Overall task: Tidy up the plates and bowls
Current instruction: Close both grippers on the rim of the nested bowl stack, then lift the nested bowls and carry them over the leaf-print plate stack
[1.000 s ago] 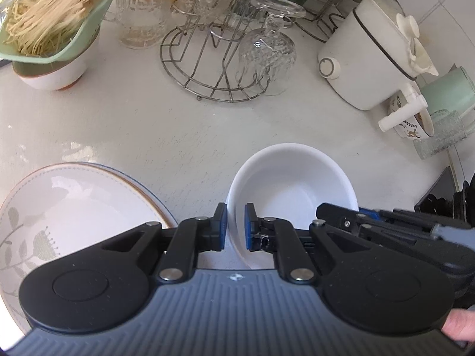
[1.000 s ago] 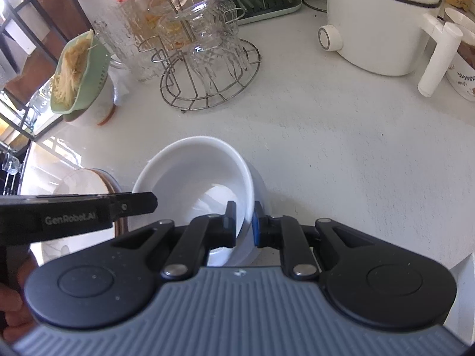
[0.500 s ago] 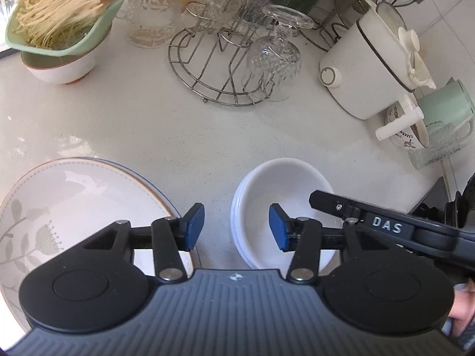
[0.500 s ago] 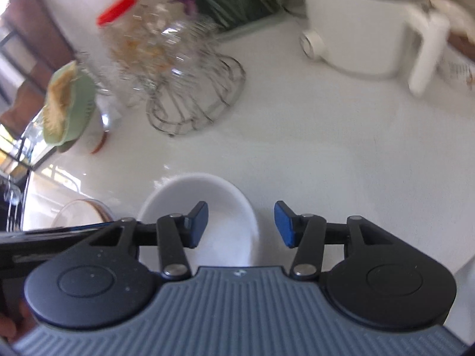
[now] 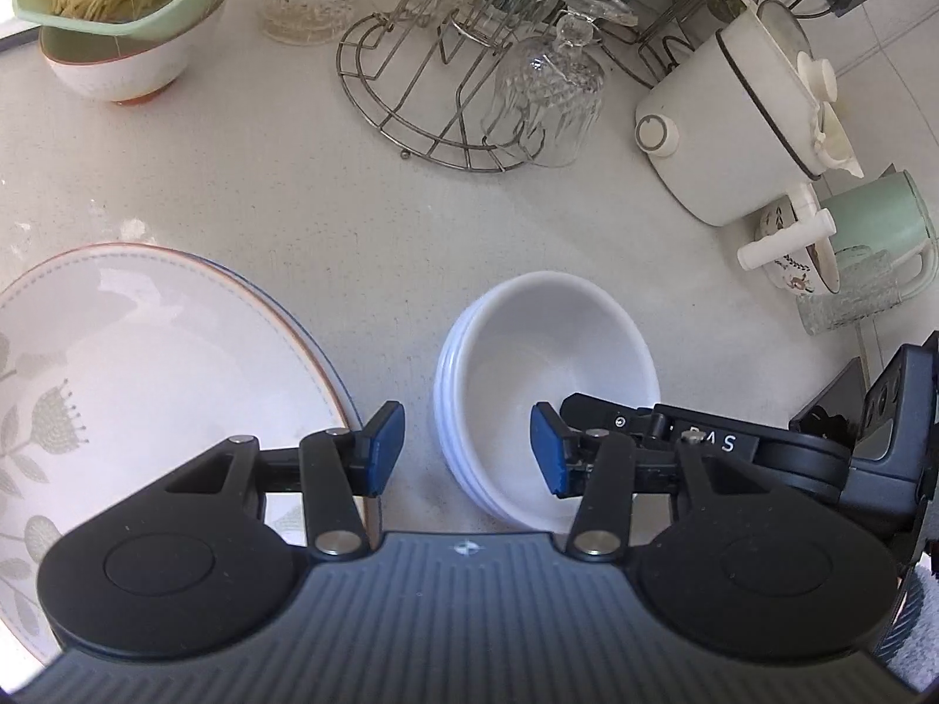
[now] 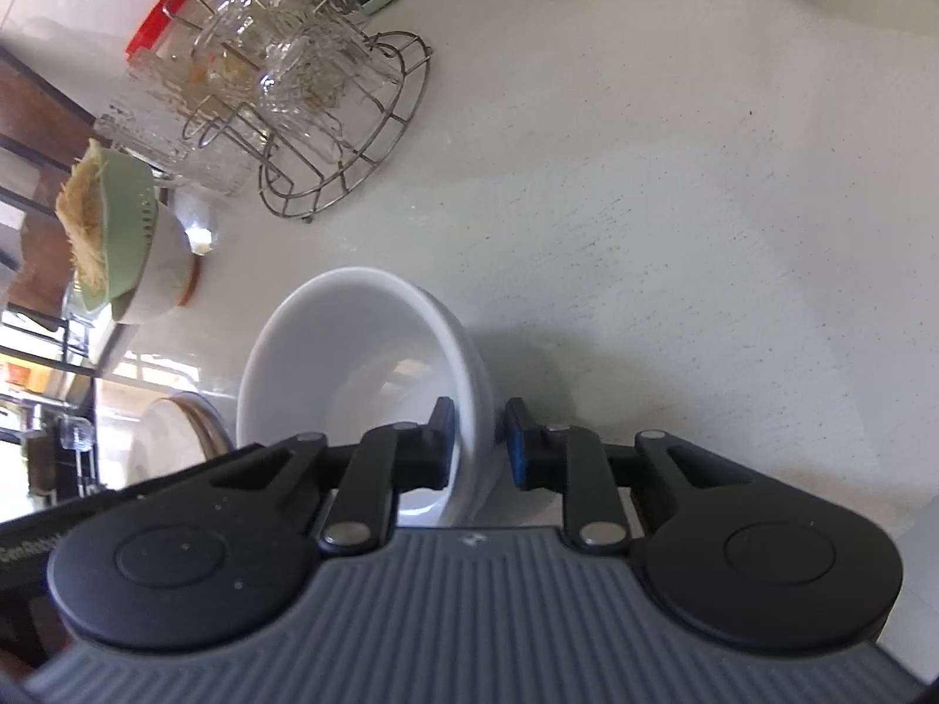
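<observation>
A stack of white bowls (image 5: 546, 364) stands on the pale counter, also in the right wrist view (image 6: 364, 369). My left gripper (image 5: 466, 449) is open and empty above the stack's near left rim. My right gripper (image 6: 476, 443) has its fingers narrowed around the stack's right rim, one pad inside the bowl and one outside. Its body reaches in from the right in the left wrist view (image 5: 733, 446). A large plate with a leaf pattern (image 5: 135, 387) lies left of the bowls.
A wire rack with glasses (image 5: 469, 70) stands behind. A green colander of noodles sits on a bowl (image 5: 123, 6) at the back left. A white pot (image 5: 739, 117), a mint kettle (image 5: 874, 223) and a glass mug (image 5: 851, 293) stand at the right.
My left gripper let go of the bowl rim, opened and pulled back. My right gripper opened, then closed in again around the stack's right rim.
</observation>
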`<state>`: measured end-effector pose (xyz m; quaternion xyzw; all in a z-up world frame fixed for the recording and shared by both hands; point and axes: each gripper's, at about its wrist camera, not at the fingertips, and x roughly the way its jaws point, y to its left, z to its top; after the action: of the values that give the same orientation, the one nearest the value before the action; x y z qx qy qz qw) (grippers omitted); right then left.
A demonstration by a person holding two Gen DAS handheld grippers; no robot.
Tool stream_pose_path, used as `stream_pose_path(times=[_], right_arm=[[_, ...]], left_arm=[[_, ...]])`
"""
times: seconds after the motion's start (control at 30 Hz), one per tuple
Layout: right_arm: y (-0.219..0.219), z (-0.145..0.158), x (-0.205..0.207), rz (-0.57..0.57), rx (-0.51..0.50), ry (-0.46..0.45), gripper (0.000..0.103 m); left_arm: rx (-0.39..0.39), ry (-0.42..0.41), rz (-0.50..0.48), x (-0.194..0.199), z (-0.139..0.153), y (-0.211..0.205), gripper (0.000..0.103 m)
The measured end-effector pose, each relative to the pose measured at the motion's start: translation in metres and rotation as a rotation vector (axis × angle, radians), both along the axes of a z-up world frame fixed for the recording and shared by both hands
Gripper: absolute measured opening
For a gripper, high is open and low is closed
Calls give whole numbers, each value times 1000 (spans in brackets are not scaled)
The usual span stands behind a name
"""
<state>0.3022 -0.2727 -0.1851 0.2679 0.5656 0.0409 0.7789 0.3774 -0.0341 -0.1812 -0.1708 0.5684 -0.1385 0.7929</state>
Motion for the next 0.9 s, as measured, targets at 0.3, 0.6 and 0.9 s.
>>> stream_pose_path(times=[0.3, 0.6, 0.9], right_arm=[[-15, 10, -6, -34, -79, -9, 14], [-37, 12, -27, -98, -103, -7, 14], [-44, 13, -40, -107, -93, -7, 13]], left_arm=[[-19, 21, -105, 4, -8, -31, 53], [-84, 110, -159, 3, -35, -46, 53], [-107, 155, -182, 3, -49, -58, 35]])
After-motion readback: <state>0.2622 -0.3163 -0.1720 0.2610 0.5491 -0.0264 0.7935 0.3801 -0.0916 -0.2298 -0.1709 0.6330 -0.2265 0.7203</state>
